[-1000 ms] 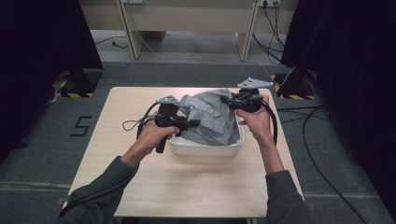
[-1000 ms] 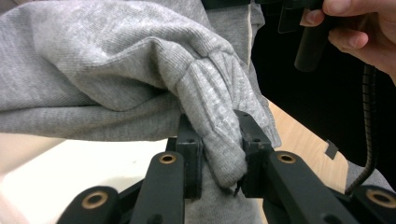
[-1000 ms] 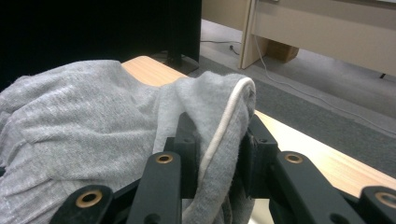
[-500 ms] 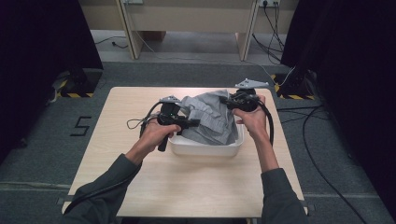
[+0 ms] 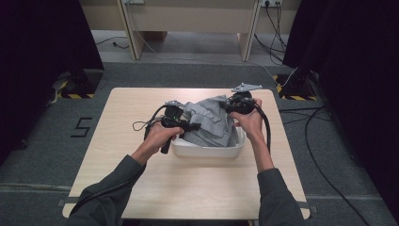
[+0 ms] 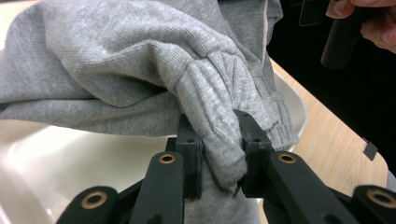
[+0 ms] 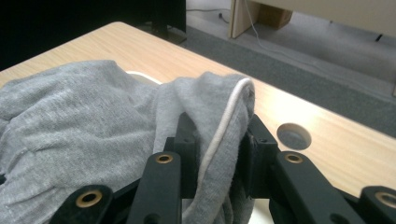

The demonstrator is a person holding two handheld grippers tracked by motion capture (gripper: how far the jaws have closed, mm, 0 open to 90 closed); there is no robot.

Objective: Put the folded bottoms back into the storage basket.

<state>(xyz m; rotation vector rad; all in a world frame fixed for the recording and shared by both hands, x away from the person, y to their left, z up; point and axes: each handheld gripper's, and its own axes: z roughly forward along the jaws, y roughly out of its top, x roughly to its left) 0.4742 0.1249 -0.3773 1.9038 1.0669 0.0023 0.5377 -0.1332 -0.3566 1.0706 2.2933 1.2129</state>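
A grey sweatshirt lies bunched in a white tub at the middle of the table. My left gripper is shut on its ribbed cuff at the tub's left side; the cuff fills the gap between the jaws. My right gripper is shut on a fold of the same garment with a white seam, at the tub's far right corner. The grey sweatshirt spreads to the left in the right gripper view. The tub's pale inside shows under the cloth in the left gripper view.
The wooden table has bare room left of and in front of the tub. A round cable hole sits in the tabletop near the right gripper. Cables trail over the grey floor at the right.
Both grippers have stayed on the sweatshirt over the tub. The right gripper has shifted slightly toward the far edge; the cloth looks a little more lifted.
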